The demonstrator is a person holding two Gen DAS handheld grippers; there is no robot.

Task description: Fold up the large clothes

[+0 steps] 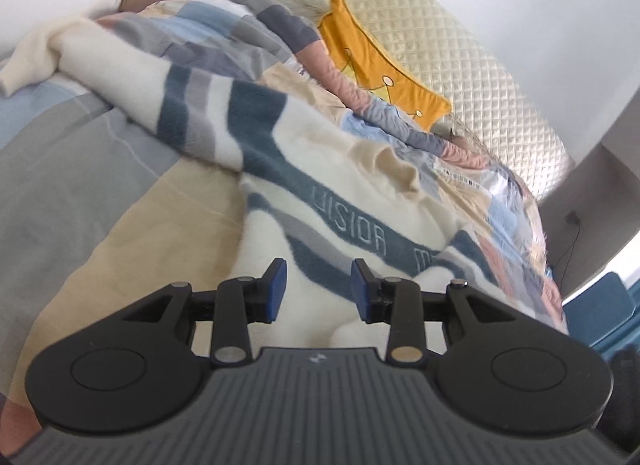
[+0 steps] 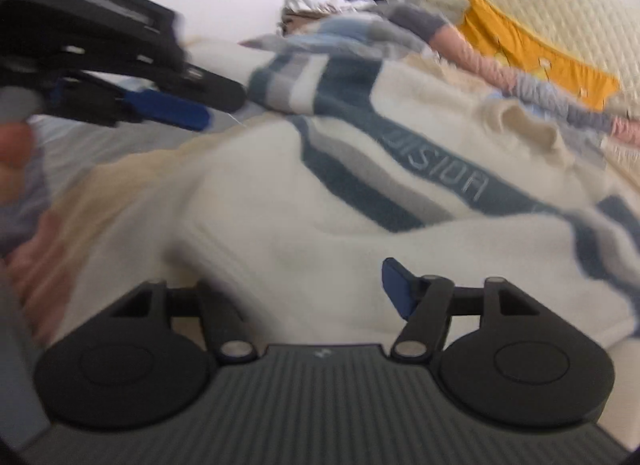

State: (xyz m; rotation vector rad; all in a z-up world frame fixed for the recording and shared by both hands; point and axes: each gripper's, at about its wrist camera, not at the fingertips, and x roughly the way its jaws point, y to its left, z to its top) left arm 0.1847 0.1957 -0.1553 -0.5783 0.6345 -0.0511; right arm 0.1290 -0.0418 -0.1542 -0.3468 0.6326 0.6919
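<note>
fuzzy striped sweater (image 1: 320, 201) rumpled | left hand-held gripper (image 1: 318, 289) parted, empty | right hand-held gripper (image 2: 320, 293) wide, empty

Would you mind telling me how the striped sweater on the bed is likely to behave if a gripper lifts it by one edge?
The striped sweater will probably hang limp: it already lies in soft folds with a rumpled collar. Its fuzzy knit looks thick, so it should grip well rather than slip. One sleeve trails far off, so it would likely drag behind.
</note>
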